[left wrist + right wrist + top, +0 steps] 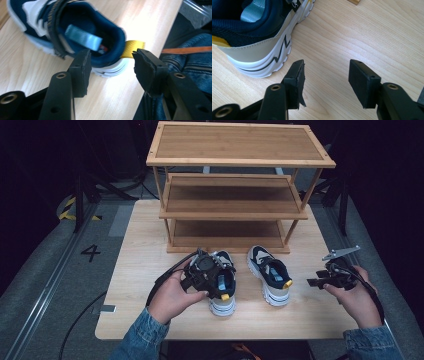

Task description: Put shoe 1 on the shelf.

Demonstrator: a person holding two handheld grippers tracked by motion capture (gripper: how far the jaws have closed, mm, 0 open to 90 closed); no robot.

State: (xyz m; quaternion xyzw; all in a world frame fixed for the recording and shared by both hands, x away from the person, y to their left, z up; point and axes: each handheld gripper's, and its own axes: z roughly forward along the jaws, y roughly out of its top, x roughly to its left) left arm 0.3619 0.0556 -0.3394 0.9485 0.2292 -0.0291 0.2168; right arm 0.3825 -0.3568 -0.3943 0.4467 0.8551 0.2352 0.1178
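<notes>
Two navy, white and beige sneakers stand side by side on the wooden table [150,235], toes toward the shelf. Over the heel of the left sneaker [223,292] hovers my left gripper [212,282], open. In the left gripper view its jaws frame the heel collar [110,47] and the yellow pull tab [133,48] without touching them. The right sneaker [270,272] lies apart from my right gripper [314,283], which is open, low over bare table to its right. In the right gripper view that sneaker's heel [257,50] is at upper left, outside the jaws.
A three-tier bamboo shoe rack [235,185] stands at the table's far side, its shelves bare. Grey floor with a painted 4 [91,252] lies to the left. The table's front edge is near the person's denim sleeves [145,335].
</notes>
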